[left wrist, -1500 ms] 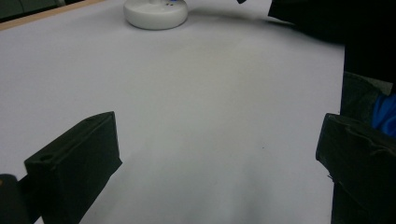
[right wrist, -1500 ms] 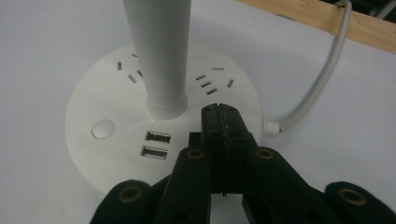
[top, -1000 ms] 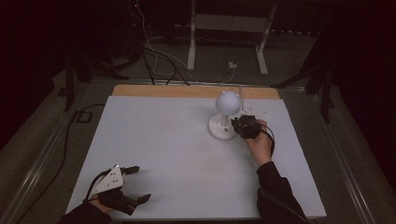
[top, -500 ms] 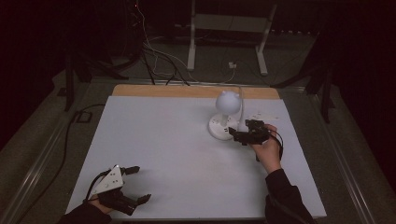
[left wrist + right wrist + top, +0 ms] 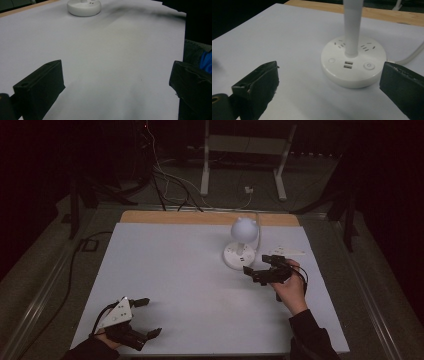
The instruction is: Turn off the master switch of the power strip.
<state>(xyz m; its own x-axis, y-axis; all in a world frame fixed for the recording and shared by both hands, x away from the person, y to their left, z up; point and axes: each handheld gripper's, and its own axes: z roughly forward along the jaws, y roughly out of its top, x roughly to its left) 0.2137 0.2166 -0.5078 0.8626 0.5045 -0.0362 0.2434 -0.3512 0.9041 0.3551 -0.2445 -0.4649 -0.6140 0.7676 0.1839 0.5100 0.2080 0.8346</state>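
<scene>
Left gripper (image 5: 142,318) sits at the near-left corner of the white table (image 5: 165,270), jaws spread wide, nothing between them. From its own view the lamp base (image 5: 84,7) is far off across bare tabletop, well apart, so we'd count this hand out for now.

The desk lamp (image 5: 241,245) stands right of centre toward the far edge: round white base with sockets, USB ports and two buttons on top, thin stem rising upright from its middle to a ball-shaped head (image 5: 244,227). Long axis is vertical. Its cord (image 5: 409,56) trails off the base to the right.

Right gripper (image 5: 262,268) is just near-right of the base, jaws open and empty, pointing left and far toward it. In the right gripper view the lamp base (image 5: 353,63) lies dead ahead between the jaws, near but not touching, and the power button (image 5: 369,66) faces us on the right side of the top.

We judge the right hand does the next move: a short push forward and down onto the base.
</scene>
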